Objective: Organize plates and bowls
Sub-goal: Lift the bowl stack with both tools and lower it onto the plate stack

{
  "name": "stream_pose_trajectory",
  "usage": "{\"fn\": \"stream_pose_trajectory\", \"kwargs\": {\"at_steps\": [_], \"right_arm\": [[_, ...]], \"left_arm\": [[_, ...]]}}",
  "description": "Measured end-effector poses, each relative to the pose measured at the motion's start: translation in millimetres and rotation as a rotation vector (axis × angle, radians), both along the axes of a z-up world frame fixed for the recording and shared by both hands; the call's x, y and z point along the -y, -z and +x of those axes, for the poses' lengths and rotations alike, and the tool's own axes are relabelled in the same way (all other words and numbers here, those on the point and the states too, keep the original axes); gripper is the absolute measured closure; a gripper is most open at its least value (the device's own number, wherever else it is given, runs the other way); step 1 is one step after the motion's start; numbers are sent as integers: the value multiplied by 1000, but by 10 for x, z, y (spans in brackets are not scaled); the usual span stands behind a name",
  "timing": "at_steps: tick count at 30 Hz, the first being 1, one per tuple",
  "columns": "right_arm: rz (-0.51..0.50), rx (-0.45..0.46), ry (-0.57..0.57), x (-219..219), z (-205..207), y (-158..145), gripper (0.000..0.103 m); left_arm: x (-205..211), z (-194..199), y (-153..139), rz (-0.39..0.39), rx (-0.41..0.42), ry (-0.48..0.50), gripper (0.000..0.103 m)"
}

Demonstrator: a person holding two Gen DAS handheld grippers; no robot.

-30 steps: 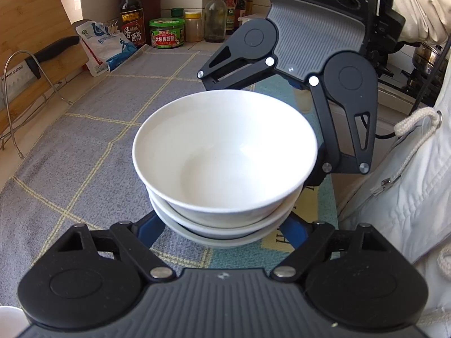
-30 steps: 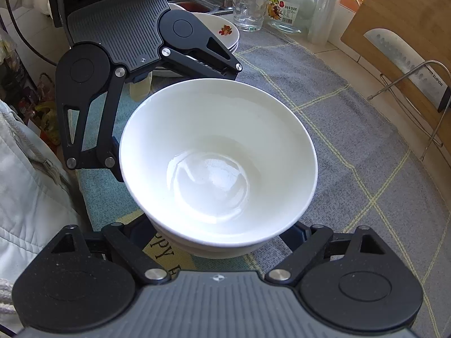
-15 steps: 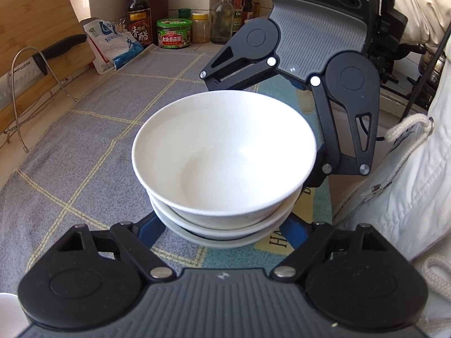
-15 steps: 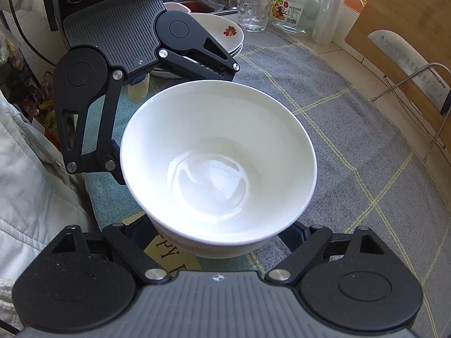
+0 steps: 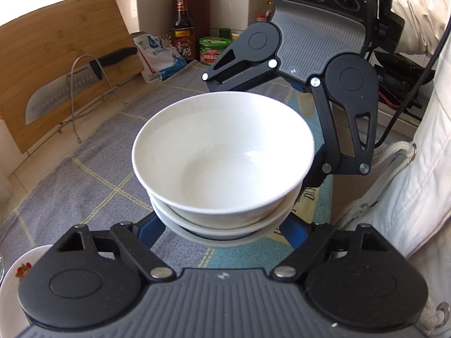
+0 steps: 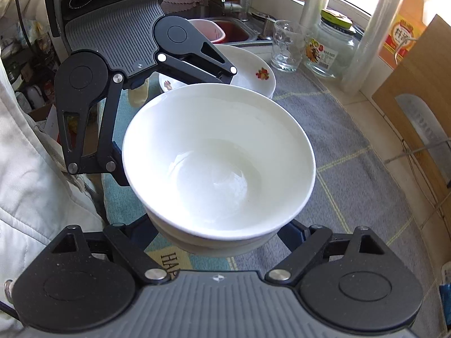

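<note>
A stack of three nested white bowls (image 5: 222, 157) is held between both grippers above the grey checked mat (image 5: 93, 163). My left gripper (image 5: 222, 225) clasps the stack's lower part from one side; its blue fingers (image 5: 149, 231) spread around the lowest bowl. My right gripper (image 6: 217, 236) clasps the same bowl stack (image 6: 220, 163) from the opposite side. Each gripper shows in the other's view, behind the stack. A stack of flower-printed plates (image 6: 253, 76) lies on the mat behind the left gripper; its rim also shows in the left wrist view (image 5: 17, 270).
A wooden cutting board (image 5: 56, 56) with a knife (image 5: 70, 84) in a wire rack leans at the counter's back. Sauce bottle (image 5: 183, 36), green jar (image 5: 211, 50) and a bag (image 5: 157, 56) stand at one end. A glass (image 6: 284, 45), jar (image 6: 329, 48) and sink (image 6: 234, 28) are at the other.
Both grippers have carried the bowl stack along the counter toward the flower-printed plates, which are nearer now. The hold on the bowls is unchanged.
</note>
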State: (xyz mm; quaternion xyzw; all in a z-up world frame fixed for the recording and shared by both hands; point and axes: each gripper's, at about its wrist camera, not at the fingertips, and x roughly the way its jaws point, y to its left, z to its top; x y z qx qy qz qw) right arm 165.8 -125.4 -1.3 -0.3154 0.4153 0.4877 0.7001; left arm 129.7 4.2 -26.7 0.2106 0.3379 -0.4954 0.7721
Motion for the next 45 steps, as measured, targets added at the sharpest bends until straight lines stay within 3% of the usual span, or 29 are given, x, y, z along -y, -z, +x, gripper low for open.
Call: {"fn": "stream_pose_trajectory", "kwargs": {"at_steps": [10, 20, 26, 45], "right_arm": [[29, 48, -190, -748, 242, -64, 11], [31, 86, -327, -1516, 496, 106, 11], [23, 78, -334, -1723, 620, 240, 11], [16, 37, -259, -1736, 739, 382, 12]], "left_arm": [[-668, -62, -189, 35, 82, -189, 16], [-1263, 104, -117, 60, 101, -327, 16], [-1435, 231, -25, 71, 91, -349, 16], [-1543, 381, 136, 79, 69, -349, 16]]}}
